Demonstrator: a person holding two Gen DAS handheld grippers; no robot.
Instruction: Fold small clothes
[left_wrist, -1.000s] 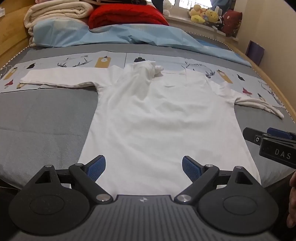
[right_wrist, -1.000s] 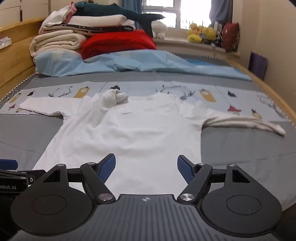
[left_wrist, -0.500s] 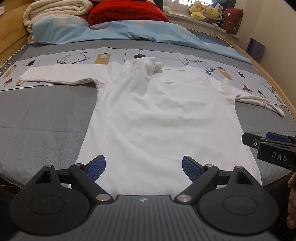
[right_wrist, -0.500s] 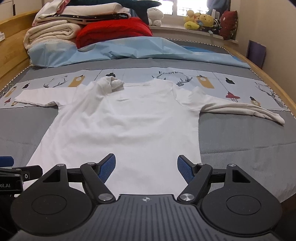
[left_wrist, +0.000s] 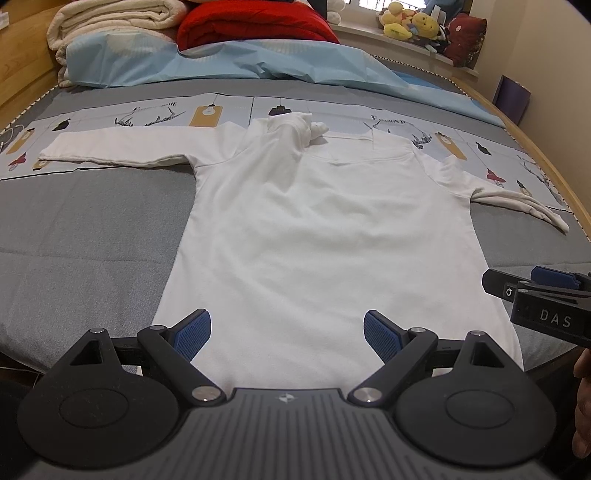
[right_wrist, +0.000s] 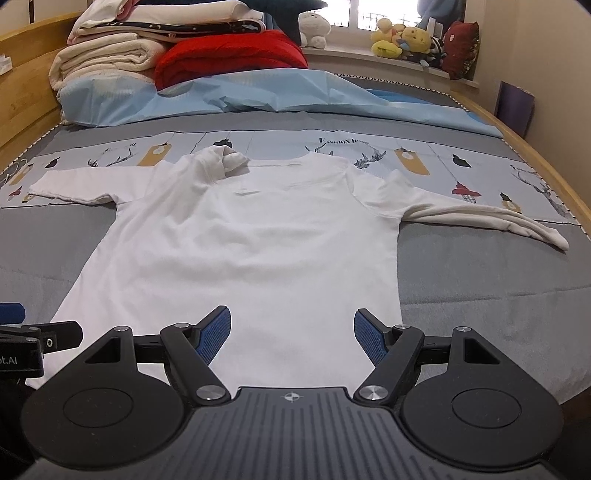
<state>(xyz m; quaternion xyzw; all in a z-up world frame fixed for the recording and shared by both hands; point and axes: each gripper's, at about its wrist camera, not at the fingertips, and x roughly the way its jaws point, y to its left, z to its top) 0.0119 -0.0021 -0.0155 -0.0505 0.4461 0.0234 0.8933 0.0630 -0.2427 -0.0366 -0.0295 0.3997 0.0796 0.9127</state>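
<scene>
Here I had the left gripper (left_wrist: 287, 328) spread wide above the hem, empty, and the right gripper (right_wrist: 291, 330) likewise wide and empty beside it. The white shirt (left_wrist: 325, 236) lay flat on the grey bed cover (left_wrist: 85, 229), sleeves out to both sides, collar bunched toward the blue sheet (right_wrist: 236, 92).

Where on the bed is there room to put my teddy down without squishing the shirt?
Bare grey cover lies left of the shirt, below its left sleeve. Another grey patch lies right of the shirt, below the right sleeve. The head end is crowded with the blue sheet, red blanket and folded blankets.
</scene>
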